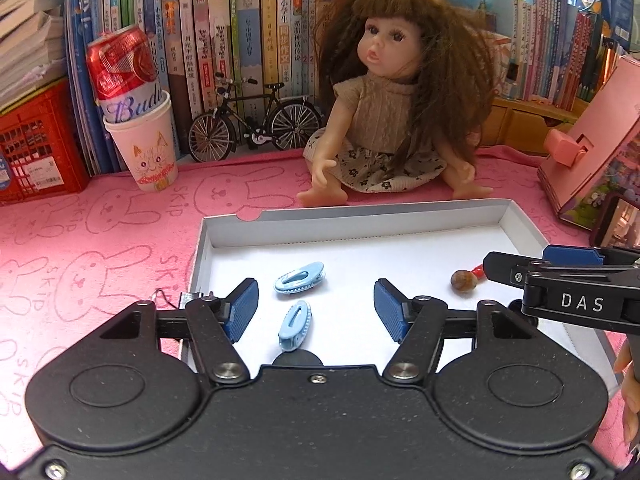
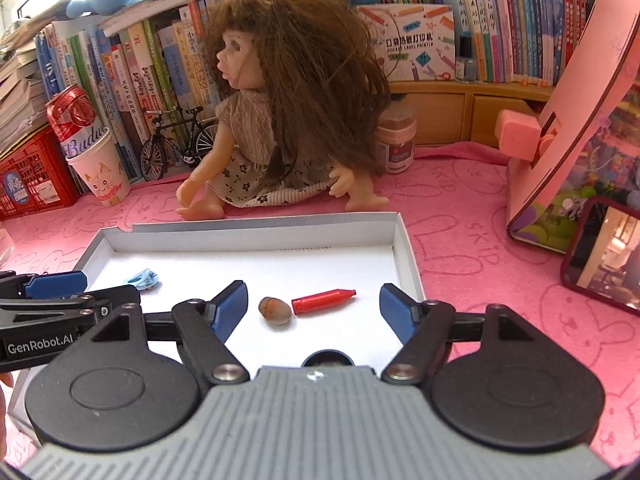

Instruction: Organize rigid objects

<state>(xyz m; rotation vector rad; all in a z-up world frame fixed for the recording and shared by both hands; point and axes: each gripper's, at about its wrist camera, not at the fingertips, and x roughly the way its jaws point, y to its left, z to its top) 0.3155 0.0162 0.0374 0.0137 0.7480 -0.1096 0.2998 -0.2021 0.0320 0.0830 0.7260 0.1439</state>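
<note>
A shallow white box point(image 1: 360, 216) point(image 2: 256, 236) lies on the pink cloth. In the left wrist view two light blue hair clips lie in it, one point(image 1: 299, 277) farther and one point(image 1: 294, 325) nearer, between my fingers. My left gripper point(image 1: 316, 308) is open and empty above them. In the right wrist view a brown acorn point(image 2: 275, 310) and a red crayon point(image 2: 323, 301) lie in the box. My right gripper point(image 2: 314, 310) is open and empty around them. The acorn also shows in the left wrist view point(image 1: 464, 281). One clip also shows in the right wrist view point(image 2: 141, 278).
A doll point(image 1: 396, 112) point(image 2: 288, 120) sits behind the box. A paper cup with a red can point(image 1: 136, 128), a model bicycle point(image 1: 256, 120), a red crate point(image 1: 36, 152) and books stand at the back. A pink box point(image 2: 576, 128) and a phone point(image 2: 604, 252) lie right.
</note>
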